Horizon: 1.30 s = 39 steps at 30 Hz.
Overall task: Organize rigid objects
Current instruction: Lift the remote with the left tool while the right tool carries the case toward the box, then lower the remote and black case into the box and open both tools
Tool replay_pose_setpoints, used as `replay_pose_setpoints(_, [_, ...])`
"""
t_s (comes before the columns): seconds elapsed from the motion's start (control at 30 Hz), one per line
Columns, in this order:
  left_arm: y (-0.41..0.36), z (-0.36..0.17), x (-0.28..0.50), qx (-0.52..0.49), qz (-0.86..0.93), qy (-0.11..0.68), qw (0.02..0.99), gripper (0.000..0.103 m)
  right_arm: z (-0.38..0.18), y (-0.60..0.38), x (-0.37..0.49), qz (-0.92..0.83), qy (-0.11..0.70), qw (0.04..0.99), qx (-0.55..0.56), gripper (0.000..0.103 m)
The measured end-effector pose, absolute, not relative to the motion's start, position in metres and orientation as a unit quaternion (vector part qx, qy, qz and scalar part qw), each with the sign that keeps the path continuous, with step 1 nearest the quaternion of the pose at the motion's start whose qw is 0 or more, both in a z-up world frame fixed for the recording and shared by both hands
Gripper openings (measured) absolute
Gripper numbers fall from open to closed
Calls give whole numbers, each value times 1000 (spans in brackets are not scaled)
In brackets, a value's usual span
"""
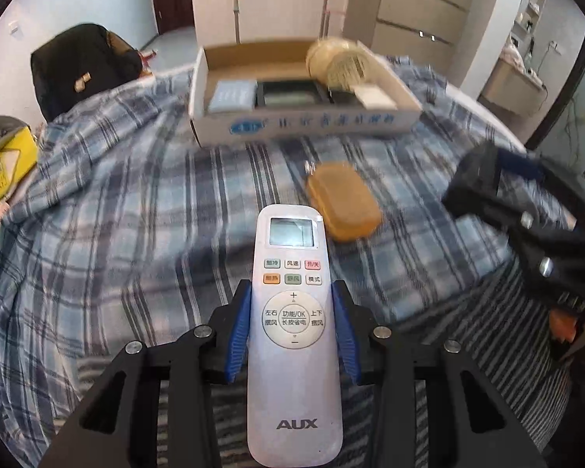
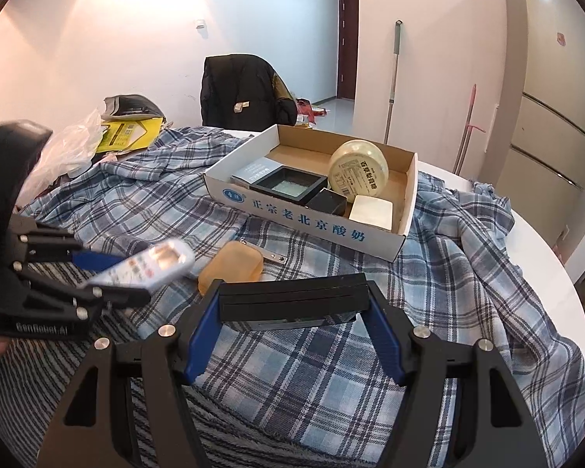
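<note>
My left gripper (image 1: 292,292) is shut on a white AUX remote control (image 1: 294,312) and holds it above the plaid cloth; it also shows in the right wrist view (image 2: 144,265). My right gripper (image 2: 294,292) is shut on a flat black box (image 2: 292,302) held crosswise between its blue pads. An orange translucent case (image 1: 343,201) lies on the cloth ahead of the remote, with a metal clipper (image 2: 275,257) beside it. A white cardboard box (image 2: 312,222) stands beyond, holding a round cream jar (image 2: 358,165), a black tray (image 2: 288,185), a white case (image 2: 370,210) and a grey packet (image 2: 253,169).
A blue plaid cloth (image 2: 331,370) covers the round white table (image 2: 546,273). A chair with a black jacket (image 2: 241,89) stands behind. Yellow packaging (image 2: 130,132) and plastic bags lie at the far left. A fridge (image 2: 550,117) and a mop stand on the right.
</note>
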State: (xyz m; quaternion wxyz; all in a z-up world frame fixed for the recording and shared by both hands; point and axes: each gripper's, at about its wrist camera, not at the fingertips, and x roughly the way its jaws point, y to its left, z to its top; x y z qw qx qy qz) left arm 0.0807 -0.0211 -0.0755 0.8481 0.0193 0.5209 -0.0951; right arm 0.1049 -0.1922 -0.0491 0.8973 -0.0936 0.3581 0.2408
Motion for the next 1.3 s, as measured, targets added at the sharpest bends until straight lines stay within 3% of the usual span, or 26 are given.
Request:
replay_pose_setpoints(0.7, [-33, -89, 91, 61, -106, 532, 838, 42, -50, -190, 104, 242, 360, 896, -99, 67])
replay_pose_setpoints(1.03, [-22, -19, 96, 46, -108, 461, 879, 42, -26, -193, 110, 218, 344, 909, -92, 67])
replay_pose_setpoints(1.3, [-22, 27, 152, 34, -74, 388, 918, 42, 50, -187, 145, 183, 288, 937, -70, 67])
